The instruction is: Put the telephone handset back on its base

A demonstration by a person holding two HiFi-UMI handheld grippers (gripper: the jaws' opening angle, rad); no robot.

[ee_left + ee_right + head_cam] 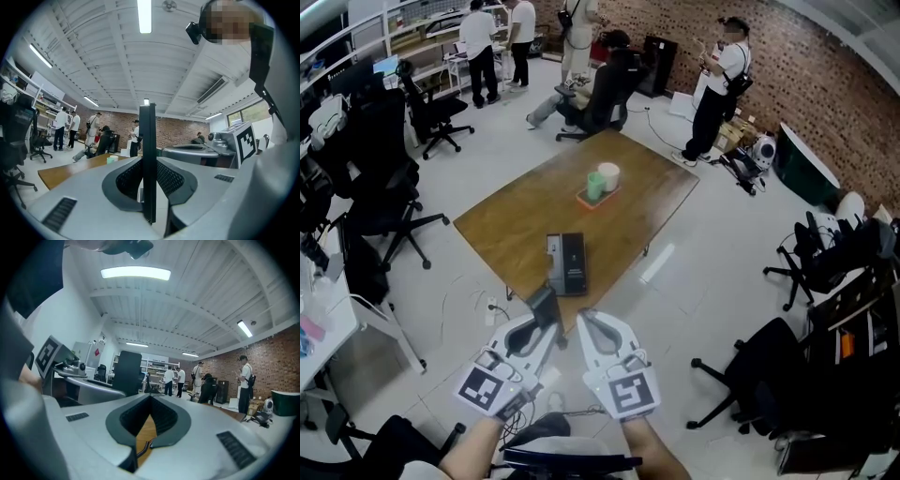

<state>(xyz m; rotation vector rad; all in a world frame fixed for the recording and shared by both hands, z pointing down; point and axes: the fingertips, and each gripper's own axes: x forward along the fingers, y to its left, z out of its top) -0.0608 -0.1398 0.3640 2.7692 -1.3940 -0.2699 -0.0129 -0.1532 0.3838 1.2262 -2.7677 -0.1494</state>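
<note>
The black telephone base lies near the front corner of the brown wooden table. Just short of that corner, my left gripper is shut on the black handset, which it holds up off the table. In the left gripper view the handset stands edge-on as a thin black bar pinched between the jaws. My right gripper hangs beside it, shut with nothing in it. Through its narrow gap in the right gripper view I see table wood and a coiled black cord. The handset also rises at the left there.
A green cup and a white cup sit on an orange tray at mid-table. Black office chairs stand left and right of the table. Several people stand or sit at the far end of the room. A power strip lies on the floor.
</note>
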